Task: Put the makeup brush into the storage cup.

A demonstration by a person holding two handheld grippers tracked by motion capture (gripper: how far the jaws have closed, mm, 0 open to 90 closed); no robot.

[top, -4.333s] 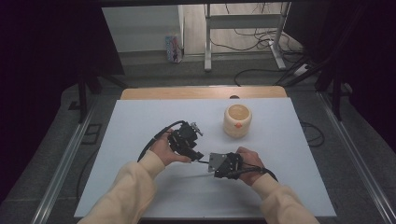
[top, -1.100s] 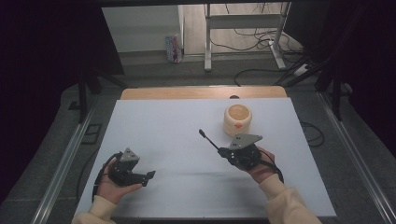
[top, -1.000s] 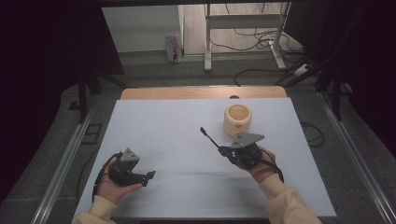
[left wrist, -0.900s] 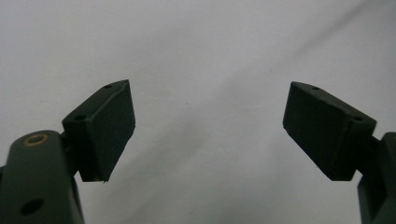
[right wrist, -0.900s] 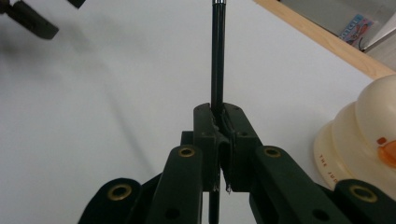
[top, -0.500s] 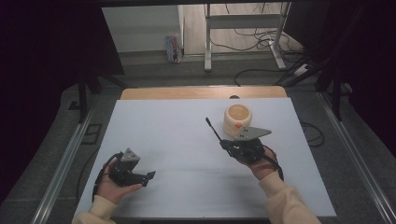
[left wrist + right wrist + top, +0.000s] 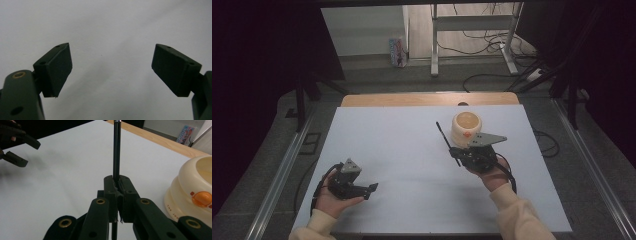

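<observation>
I'm clamping the pen (image 7: 447,142) in the right gripper (image 7: 455,150), jaws clenched on its barrel, tip pointing 11 o'clock beside the cream pot (image 7: 466,126), probably lining up to drop it in. Left gripper (image 7: 371,189) is idling released at 7 o'clock on the worktop (image 7: 402,145). Versus earlier: the pen is sitting closer to the pot.
</observation>
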